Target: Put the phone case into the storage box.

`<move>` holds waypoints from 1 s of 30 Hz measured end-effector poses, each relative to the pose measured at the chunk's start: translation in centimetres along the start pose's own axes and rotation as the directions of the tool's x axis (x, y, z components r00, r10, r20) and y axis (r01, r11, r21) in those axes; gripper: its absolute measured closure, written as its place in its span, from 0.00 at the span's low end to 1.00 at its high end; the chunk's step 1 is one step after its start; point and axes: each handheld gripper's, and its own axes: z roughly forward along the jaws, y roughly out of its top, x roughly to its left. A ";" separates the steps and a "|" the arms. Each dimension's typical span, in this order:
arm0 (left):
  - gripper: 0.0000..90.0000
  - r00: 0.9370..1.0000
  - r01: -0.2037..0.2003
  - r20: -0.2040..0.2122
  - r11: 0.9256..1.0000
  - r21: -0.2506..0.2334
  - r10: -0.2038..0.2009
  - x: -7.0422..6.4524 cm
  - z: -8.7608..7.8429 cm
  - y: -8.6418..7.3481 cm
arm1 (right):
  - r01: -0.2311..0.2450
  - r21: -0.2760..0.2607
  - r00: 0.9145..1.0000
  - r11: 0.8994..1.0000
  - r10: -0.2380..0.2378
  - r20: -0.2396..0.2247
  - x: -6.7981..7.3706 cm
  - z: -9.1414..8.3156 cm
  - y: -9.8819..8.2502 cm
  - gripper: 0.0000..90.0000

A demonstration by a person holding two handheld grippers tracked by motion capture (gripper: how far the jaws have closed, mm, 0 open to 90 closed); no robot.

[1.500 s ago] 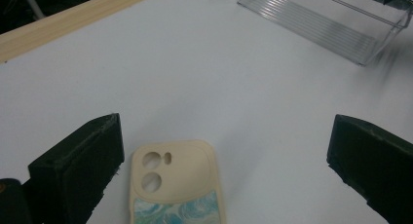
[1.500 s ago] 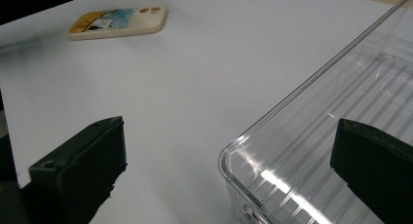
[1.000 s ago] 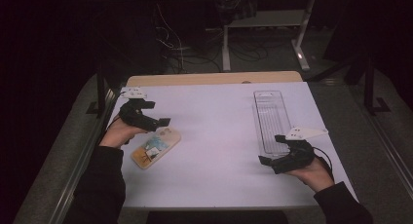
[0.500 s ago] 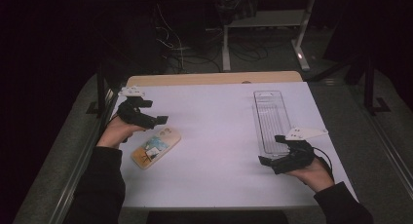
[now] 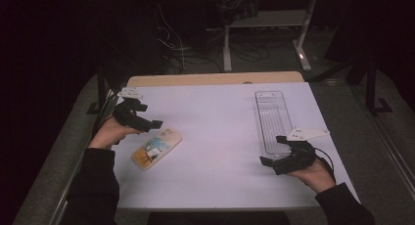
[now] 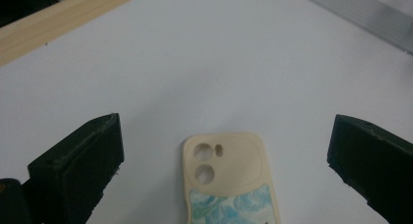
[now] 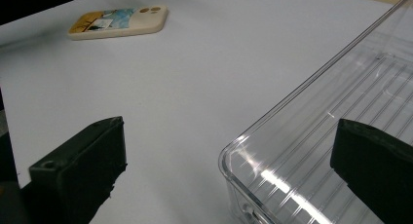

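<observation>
A beige phone case with a blue-and-white picture on its back lies flat on the white table, left of centre. My left gripper hovers just beyond its camera end, open, and nothing is between the jaws. In the left gripper view the phone case lies below the gap of the left gripper. My right gripper stands open at the near end of a clear ribbed plastic tray. In the right gripper view the tray's corner sits between the jaws of the right gripper, and the phone case lies far off.
The white table has a wooden strip along its far edge. Beyond it are dark floor, cables and a desk frame. The clear tray holds nothing.
The left gripper has drifted slightly away from the phone case. The case, the tray and the right gripper have stayed put.
</observation>
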 end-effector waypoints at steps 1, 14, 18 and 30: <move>0.00 1.000 -0.003 0.001 1.000 0.007 0.003 0.0 0.0 -0.1 | -0.004 -0.001 1.000 1.000 0.004 0.000 0.0 0.0 0.0 0.00; 0.00 1.000 0.010 -0.005 1.000 0.024 -0.010 -0.3 -0.4 -1.5 | -0.001 0.000 1.000 1.000 0.001 0.000 0.0 0.0 0.0 0.00; 0.00 1.000 0.018 -0.015 0.999 0.026 -0.018 -0.4 -0.6 -2.1 | -0.001 0.000 1.000 1.000 0.001 -0.001 0.0 0.0 0.0 0.00; 0.00 0.999 0.031 -0.006 0.999 0.021 -0.031 -0.8 -0.7 -3.3 | -0.006 -0.002 1.000 1.000 0.006 0.000 0.1 0.0 0.0 0.00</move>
